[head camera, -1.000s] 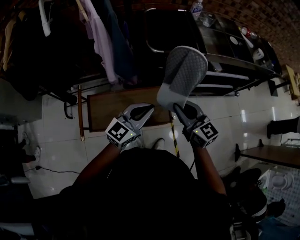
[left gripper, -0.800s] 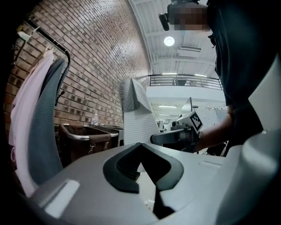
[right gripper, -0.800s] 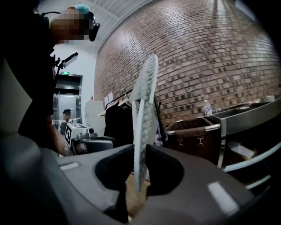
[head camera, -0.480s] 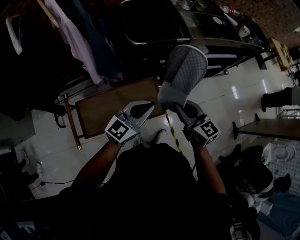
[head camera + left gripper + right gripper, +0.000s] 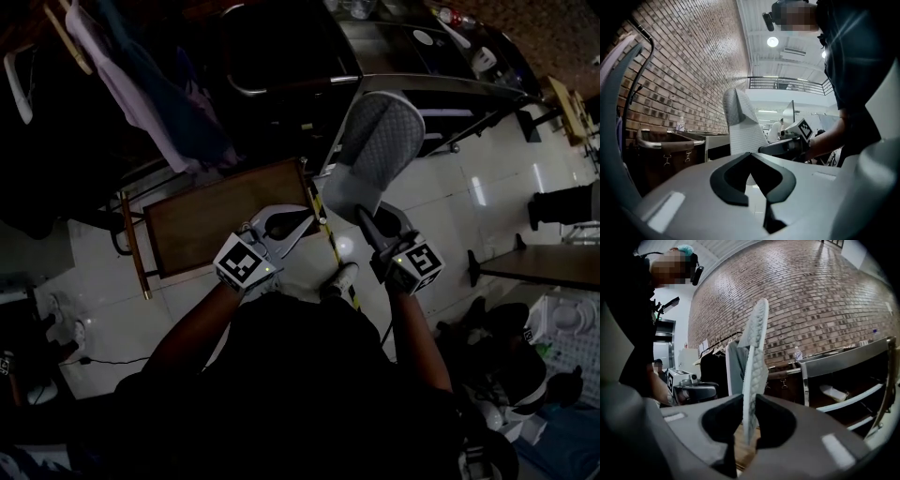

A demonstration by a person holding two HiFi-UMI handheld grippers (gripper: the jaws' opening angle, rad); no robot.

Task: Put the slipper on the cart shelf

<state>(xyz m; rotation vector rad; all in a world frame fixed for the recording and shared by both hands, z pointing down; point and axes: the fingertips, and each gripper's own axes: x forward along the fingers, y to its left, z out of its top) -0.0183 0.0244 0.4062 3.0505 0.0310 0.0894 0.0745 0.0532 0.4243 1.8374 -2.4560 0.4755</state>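
A grey quilted slipper (image 5: 375,150) stands sole-up in front of me, its heel end pinched by my right gripper (image 5: 367,217), which is shut on it. The right gripper view shows the slipper (image 5: 753,362) edge-on between the dark pads (image 5: 773,420). Just beyond it is the metal cart (image 5: 469,89) with its pale shelves (image 5: 848,399), one holding a small white thing. My left gripper (image 5: 300,218) hovers beside the slipper over a wooden board, shut and empty. In the left gripper view the slipper (image 5: 740,126) and right gripper (image 5: 787,144) are straight ahead.
A low wooden board (image 5: 220,225) on a metal frame sits on the white tiled floor to the left. Clothes (image 5: 141,103) hang on a rack at upper left. A brown bin (image 5: 665,147) hangs on the cart. Bottles (image 5: 450,17) stand on its top. A dark table (image 5: 539,267) is at right.
The view has swung so the wooden board and clothes slid left. The held slipper and right gripper shifted slightly right, nearer the cart shelves. A foot stepped forward below the grippers.
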